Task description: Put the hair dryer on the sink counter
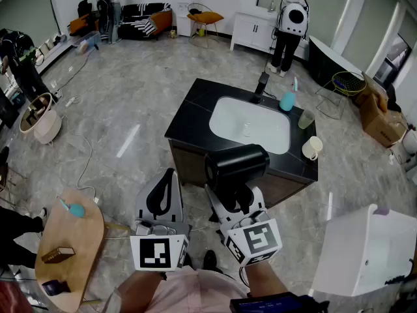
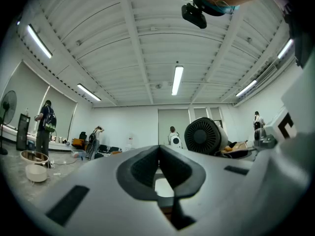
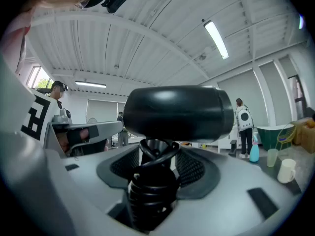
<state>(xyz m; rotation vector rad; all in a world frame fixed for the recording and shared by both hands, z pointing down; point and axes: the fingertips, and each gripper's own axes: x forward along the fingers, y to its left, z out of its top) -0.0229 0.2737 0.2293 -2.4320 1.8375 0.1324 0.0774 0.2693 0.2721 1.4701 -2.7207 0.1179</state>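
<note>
- Grey polished floor spreads across the head view. A black sink counter stands alone at centre, with a white basin sunk in its top.
- The hair dryer is not on the counter. The right gripper holds it up, and its black barrel overlaps the counter's near edge just below the basin.
- From above, the barrel hides the dryer's handle and the right gripper's jaw tips. How high the dryer hangs over the counter cannot be told.
- The right gripper view shows the grip: the jaws stand apart and clamp the handle, with the ribbed cord sleeve low between them. Where the cord runs beyond that is cut off.
- The left gripper sits just beside the right one at lower centre, its jaws closed together on nothing.
- In the left gripper view, the dryer's round rear grille shows at right centre, beyond the jaws.
- The person's hands are mostly cut off by the lower frame edge.
- A tap stands behind the basin. A blue bottle, a green cup and a white mug line the counter's right side.
- The black top shows bare along its left and front-left strips.
- Open floor lies left of the counter. A wooden table sits at lower left and a white cabinet at lower right.
</note>
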